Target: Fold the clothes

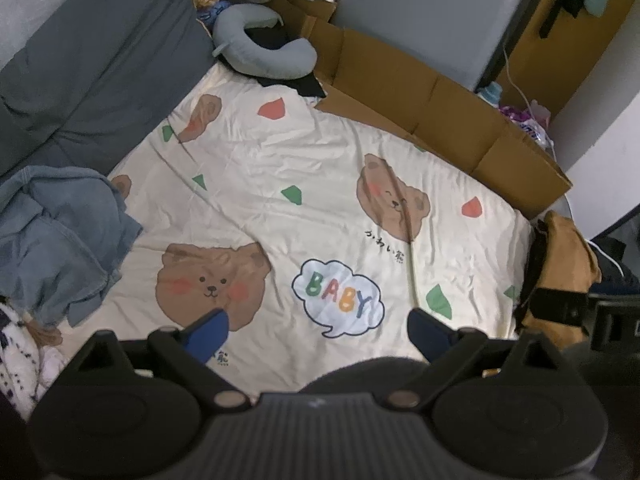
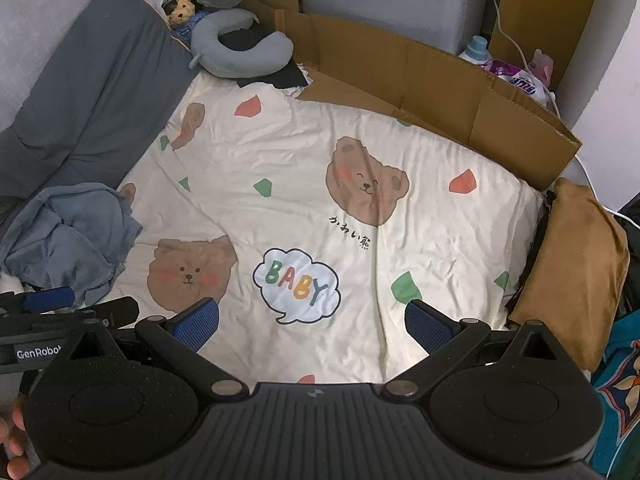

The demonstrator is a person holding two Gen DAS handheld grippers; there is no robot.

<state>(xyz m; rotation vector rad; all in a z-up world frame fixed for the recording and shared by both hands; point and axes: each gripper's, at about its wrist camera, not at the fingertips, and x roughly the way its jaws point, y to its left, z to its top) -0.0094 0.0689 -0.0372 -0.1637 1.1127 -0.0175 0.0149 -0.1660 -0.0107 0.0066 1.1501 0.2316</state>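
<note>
Cream bear sheet (image 1: 280, 184) lettered "BABY", "GenRobot" on left tongs (image 2: 52, 320), both tongs spread, empty.

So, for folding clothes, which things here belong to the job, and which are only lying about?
For the job:
- crumpled blue garment
- folded brown garment
- bear-print sheet, the work surface
- left gripper and right gripper, both open and empty

Lying about:
- neck pillow
- plush toy
- cardboard
- detergent bottle

Dim, soft light; warped fisheye edges
</note>
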